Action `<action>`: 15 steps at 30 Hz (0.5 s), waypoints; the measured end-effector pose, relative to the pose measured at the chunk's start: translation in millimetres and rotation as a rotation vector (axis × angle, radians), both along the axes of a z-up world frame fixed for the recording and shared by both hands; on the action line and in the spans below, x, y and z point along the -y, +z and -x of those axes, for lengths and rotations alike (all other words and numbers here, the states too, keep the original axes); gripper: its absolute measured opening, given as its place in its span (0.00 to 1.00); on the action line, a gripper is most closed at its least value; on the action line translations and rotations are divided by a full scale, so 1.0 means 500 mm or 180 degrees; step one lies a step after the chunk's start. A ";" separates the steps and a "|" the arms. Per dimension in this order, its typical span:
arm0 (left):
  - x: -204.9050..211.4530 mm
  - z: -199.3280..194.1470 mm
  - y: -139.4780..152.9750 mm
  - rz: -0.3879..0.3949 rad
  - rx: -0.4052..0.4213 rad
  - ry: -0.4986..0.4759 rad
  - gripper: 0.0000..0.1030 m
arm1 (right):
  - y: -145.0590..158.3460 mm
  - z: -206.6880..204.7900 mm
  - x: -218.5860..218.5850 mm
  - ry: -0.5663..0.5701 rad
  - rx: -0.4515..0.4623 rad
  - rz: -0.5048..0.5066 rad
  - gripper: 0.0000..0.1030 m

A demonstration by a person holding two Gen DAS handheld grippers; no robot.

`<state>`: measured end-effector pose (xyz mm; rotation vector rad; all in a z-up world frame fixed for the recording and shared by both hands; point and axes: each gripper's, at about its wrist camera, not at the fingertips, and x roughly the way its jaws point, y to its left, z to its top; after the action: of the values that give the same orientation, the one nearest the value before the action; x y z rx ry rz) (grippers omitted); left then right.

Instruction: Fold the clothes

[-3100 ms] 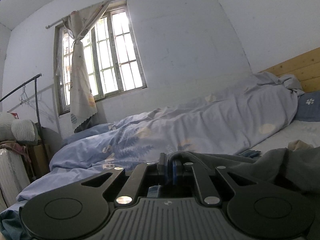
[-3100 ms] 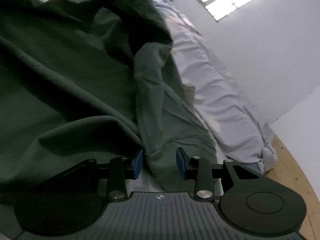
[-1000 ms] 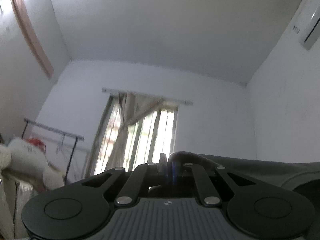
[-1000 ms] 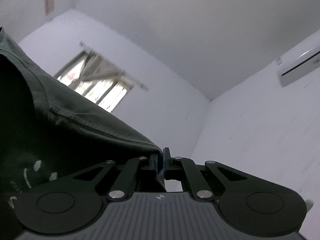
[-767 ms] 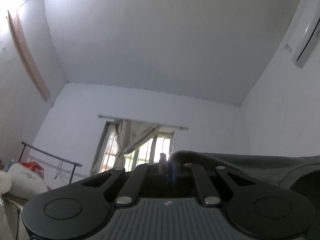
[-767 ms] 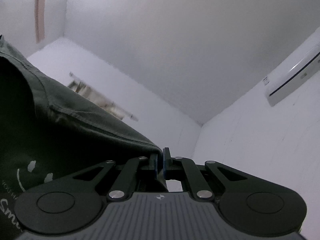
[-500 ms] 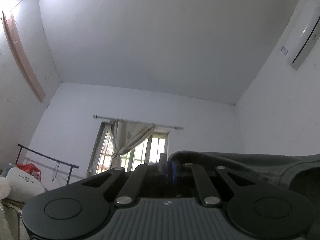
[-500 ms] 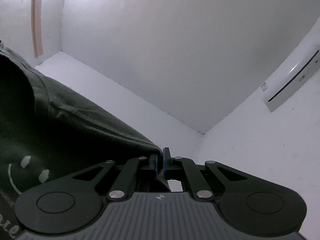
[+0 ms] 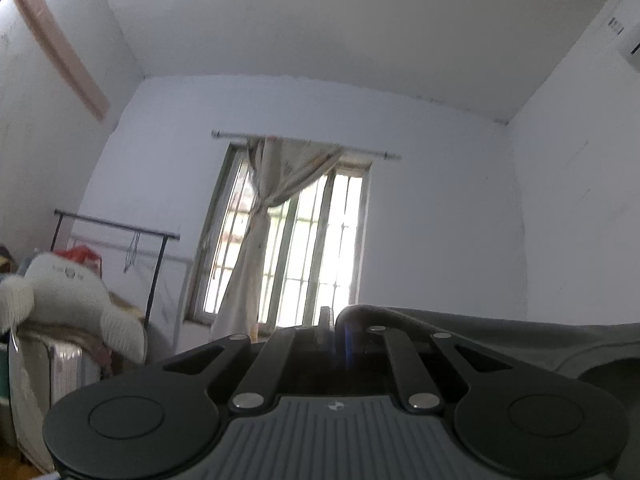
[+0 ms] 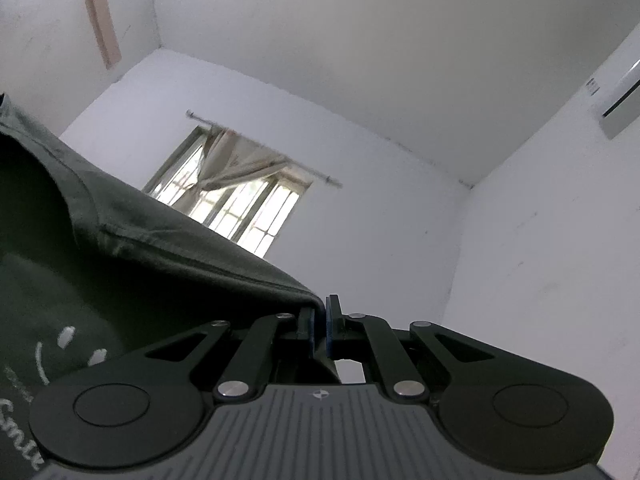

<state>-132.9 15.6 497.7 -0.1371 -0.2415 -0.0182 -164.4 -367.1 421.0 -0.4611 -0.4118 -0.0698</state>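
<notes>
**Between two clamped hand-held grippers, a dark shirt held aloft**

At the tips of the left hand-held gripper [image 9: 335,330]: jaws drawn together on a rolled edge of the dark green garment [image 9: 500,340], blue pads barely visible behind the fold. From that pinch, cloth running off to the right, sagging slightly along the lower right of the left wrist view. Aimed somewhat upward, toward the far wall.

At the tips of the right hand-held gripper [image 10: 320,322]: jaws likewise pressed together, clamped on a hemmed corner of the same garment [image 10: 140,264]. From there, fabric spreading up and to the left, filling the lower left of the right wrist view. Stitched seam visible along the edge; white printed marks, two short dashes over a curved line, plus part of some lettering, low on the cloth at the left border. Lettering too cropped to read.

Beyond the grippers, a barred window [image 9: 304,248] in the far wall, bright with daylight, with a pale curtain [image 9: 260,248] tied back on a rod. Left of the window, a dark clothes rail [image 9: 120,232] with a hanger or two. Further left and lower, a large white plush toy [image 9: 68,292] lying on top of stacked things. High on the right-hand wall, an air conditioner [image 10: 620,100]. Overhead, plain white ceiling; on the left wall, a pinkish strip.
</notes>
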 end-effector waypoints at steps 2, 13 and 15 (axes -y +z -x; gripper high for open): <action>0.001 -0.030 -0.016 0.0006 -0.0076 0.0017 0.05 | -0.013 -0.036 -0.001 0.0005 -0.0070 -0.0004 0.01; 0.025 -0.268 -0.099 -0.0048 -0.0571 0.0086 0.05 | -0.058 -0.283 0.044 -0.0011 -0.0600 -0.0130 0.01; 0.029 -0.320 -0.121 -0.0051 -0.0682 0.0105 0.05 | -0.082 -0.341 0.046 0.0002 -0.0732 -0.0161 0.01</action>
<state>27.2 0.9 437.1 -0.1179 -0.0296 0.0271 5.9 -389.8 380.2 -0.4139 -0.1840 -0.0261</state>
